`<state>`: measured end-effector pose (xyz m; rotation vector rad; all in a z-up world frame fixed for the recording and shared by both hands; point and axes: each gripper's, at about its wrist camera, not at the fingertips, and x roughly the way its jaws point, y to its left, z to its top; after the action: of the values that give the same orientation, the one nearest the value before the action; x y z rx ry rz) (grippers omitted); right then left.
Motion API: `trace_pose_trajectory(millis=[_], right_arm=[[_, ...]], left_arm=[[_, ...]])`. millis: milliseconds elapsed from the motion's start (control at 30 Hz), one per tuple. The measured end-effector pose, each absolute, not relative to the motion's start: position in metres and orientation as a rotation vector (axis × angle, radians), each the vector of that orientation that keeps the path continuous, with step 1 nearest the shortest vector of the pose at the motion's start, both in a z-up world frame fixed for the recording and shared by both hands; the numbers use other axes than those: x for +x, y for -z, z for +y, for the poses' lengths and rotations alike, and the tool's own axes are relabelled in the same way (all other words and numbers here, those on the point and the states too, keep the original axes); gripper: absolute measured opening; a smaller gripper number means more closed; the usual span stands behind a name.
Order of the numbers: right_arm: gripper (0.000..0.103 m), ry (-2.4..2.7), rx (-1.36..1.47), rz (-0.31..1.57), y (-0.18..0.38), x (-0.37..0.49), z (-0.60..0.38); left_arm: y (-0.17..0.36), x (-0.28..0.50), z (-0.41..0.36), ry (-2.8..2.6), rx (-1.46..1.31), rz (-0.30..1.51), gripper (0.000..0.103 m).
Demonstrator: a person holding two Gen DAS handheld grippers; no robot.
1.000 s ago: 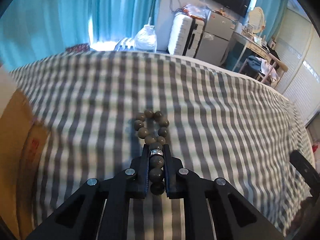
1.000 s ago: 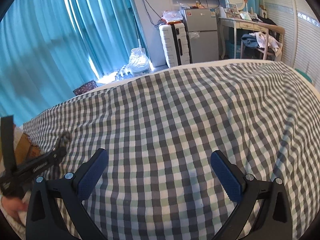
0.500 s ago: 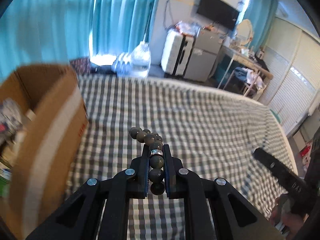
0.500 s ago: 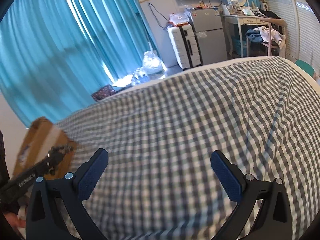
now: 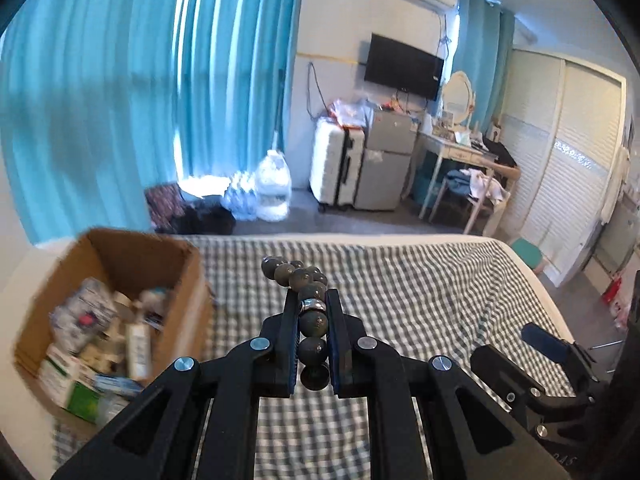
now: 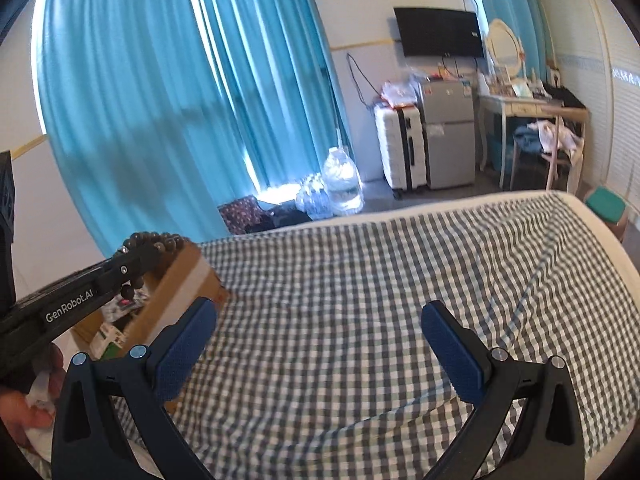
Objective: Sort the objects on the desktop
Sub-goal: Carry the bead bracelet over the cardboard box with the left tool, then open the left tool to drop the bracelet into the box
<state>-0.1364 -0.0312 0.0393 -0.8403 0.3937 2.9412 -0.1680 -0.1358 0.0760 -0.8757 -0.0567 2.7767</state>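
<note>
bead bracelet (image 5: pixel 308 292) of round, glossy dark beads, pinched in the closed left gripper (image 5: pixel 314 312), has risen off the checked bedspread (image 5: pixel 420 300) toward the open cardboard box (image 5: pixel 116 256) at that gripper's left, so dropping looks next, while the right gripper (image 6: pixel 320 344) gapes empty

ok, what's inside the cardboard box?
The cardboard box holds a blurred jumble: a white bottle, a green pack, other packets. Lower layers are covered.

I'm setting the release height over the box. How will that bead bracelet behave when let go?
Probably floppy: the bead bracelet droops past the left gripper. Its round beads may roll, though the cardboard box walls should contain them.
</note>
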Motion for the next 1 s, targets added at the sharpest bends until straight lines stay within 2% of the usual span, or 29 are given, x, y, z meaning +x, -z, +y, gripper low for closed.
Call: trace_pose_trajectory(millis=[200, 433, 700, 900, 933, 1000], right_arm=[[0.103, -3.002, -0.783, 0.341, -0.064, -0.134, -0.069], [0.103, -3.078, -0.799, 0.281, -0.069, -0.139, -0.112], [0.103, -3.102, -0.947, 0.204, -0.035, -0.153, -0.147], [0.103, -3.067, -1.053, 0.231, -0.010, -0.170, -0.144], [0.103, -3.060, -1.072, 0.245, -0.006, -0.175, -0.142], [0.103, -3.054, -1.097, 0.290, -0.001, -0.180, -0.139]], left_arm=[[-0.110, -0.151, -0.172, -2.856, -0.795, -0.063, 0.011], [-0.118, -0.142, -0.219, -2.924, -0.777, -0.076, 0.011], [-0.071, -0.174, -0.282, -2.989, -0.971, -0.125, 0.011], [-0.027, -0.199, -0.310, -2.978, -1.133, -0.160, 0.011], [-0.022, -0.201, -0.311, -2.976, -1.152, -0.157, 0.013], [-0.010, -0.206, -0.314, -2.980, -1.208, -0.133, 0.031]])
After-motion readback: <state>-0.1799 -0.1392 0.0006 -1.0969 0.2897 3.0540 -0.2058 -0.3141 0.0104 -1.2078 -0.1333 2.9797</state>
